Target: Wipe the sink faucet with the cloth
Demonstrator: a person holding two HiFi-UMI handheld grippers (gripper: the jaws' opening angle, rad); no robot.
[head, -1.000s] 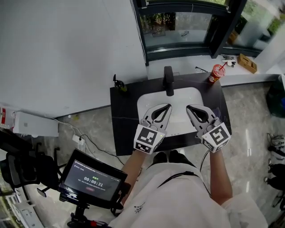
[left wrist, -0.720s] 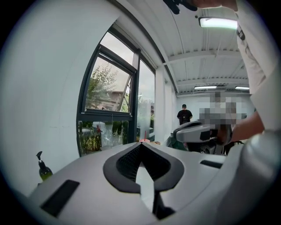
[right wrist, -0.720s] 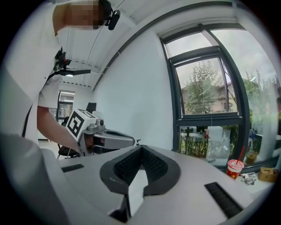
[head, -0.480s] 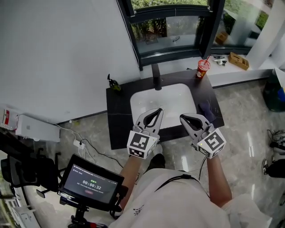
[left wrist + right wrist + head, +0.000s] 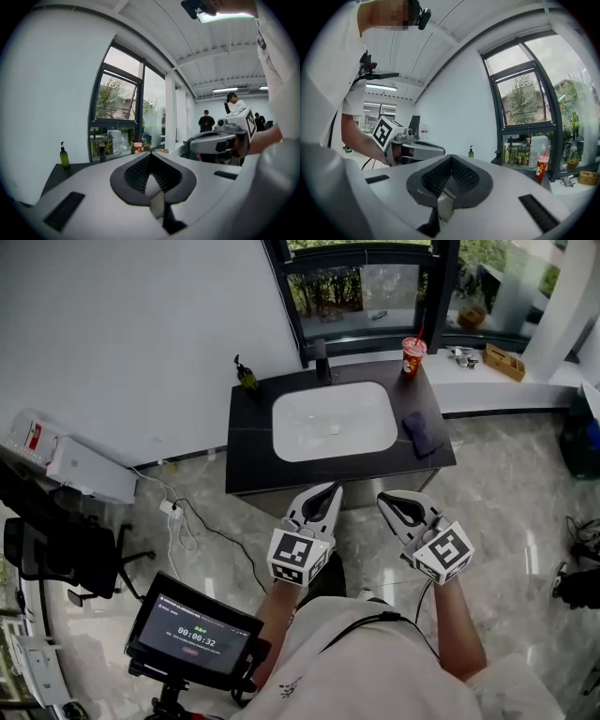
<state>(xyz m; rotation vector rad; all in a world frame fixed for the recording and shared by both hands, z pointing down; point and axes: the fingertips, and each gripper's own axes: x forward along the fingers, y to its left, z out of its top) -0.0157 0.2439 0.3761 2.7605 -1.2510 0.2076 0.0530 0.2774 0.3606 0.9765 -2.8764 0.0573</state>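
I count one white sink point(image 5: 335, 420), set in one black counter point(image 5: 251, 460). One black faucet point(image 5: 322, 349) stands at the far edge of the sink, in the middle. One dark cloth point(image 5: 419, 433) lies on the counter just to the right of the sink. It does not touch the faucet. One red cup point(image 5: 410, 356) with a straw stands past the sink's far right corner. One green soap bottle point(image 5: 247, 377) stands past the sink's far left corner.

I hold two grippers, one in each hand. Both are on the near side of the sink, away from it, out in front of the counter. They are side by side with a gap between them, and both point toward the sink.

My left gripper point(image 5: 328, 489) is closed up tight. Its two jaws meet at the tips and there is nothing between them. It touches nothing.

My right gripper point(image 5: 385, 501) is closed up tight too. Its jaws are pressed together with nothing in them, and it touches nothing.

The cloth is in neither gripper. It sits alone on the counter beside the sink.
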